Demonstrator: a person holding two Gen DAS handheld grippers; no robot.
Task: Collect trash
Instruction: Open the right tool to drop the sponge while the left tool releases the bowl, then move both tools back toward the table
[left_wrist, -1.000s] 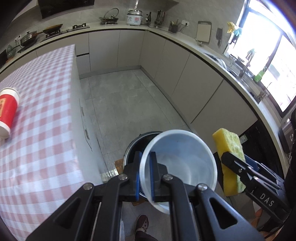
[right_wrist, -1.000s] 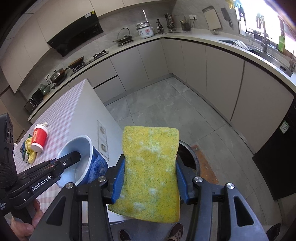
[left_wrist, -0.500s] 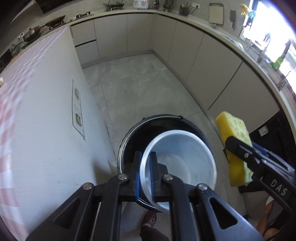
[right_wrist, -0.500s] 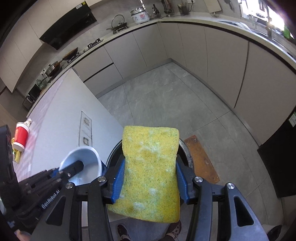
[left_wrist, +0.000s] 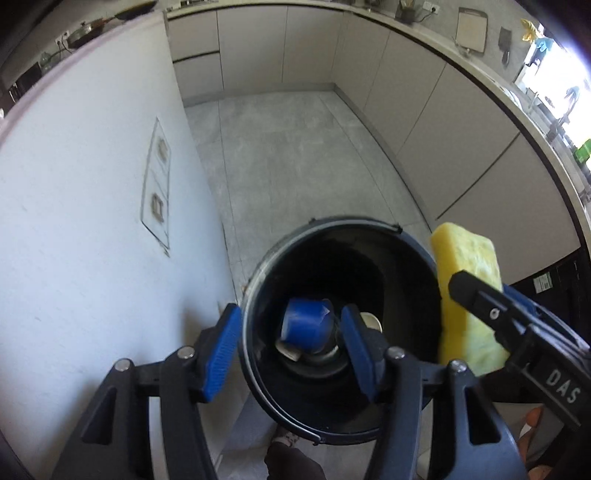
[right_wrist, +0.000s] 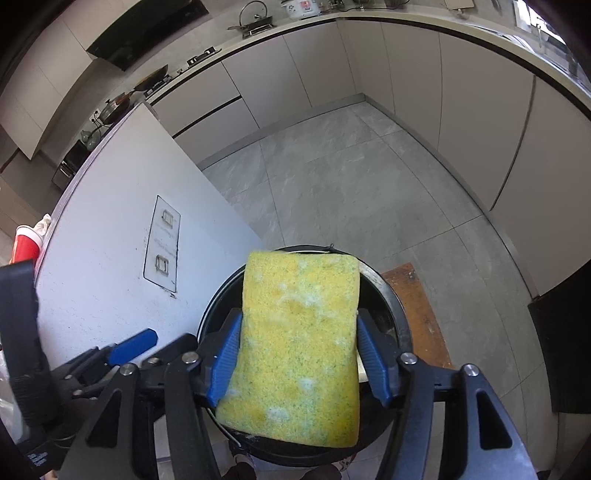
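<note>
Left hand-held gripper (left_wrist: 291, 349): jaws have just been opening and stand apart over the bin's mouth – nothing between the pads.
Right hand-held gripper (right_wrist: 301, 354): jaws have just been opening too, yet the sponge sits between the blue pads, which lie along both its long edges; whether they press on it I cannot tell.
Sponge (right_wrist: 299, 347): yellow, flecked with green and pale patches, upright between the right pads, above the bin's opening; in the left view it shows at the bin's right rim.
Cup (left_wrist: 306, 325): blue outside, lying on its side deep in the bin among other rubbish – free of both grippers.
Bin (left_wrist: 273, 258): round, black inside, standing on the tiled floor hard against the white side of the island.
Island (right_wrist: 110, 221): its white side panel carries a framed plate with two small sockets; a red-and-white cup (right_wrist: 26, 243) stands at its far top edge.
Worktop (right_wrist: 424, 18): curves round the far wall, with pots and a cooker on it.
Person: a shoe tip shows on the floor below the bin.
</note>
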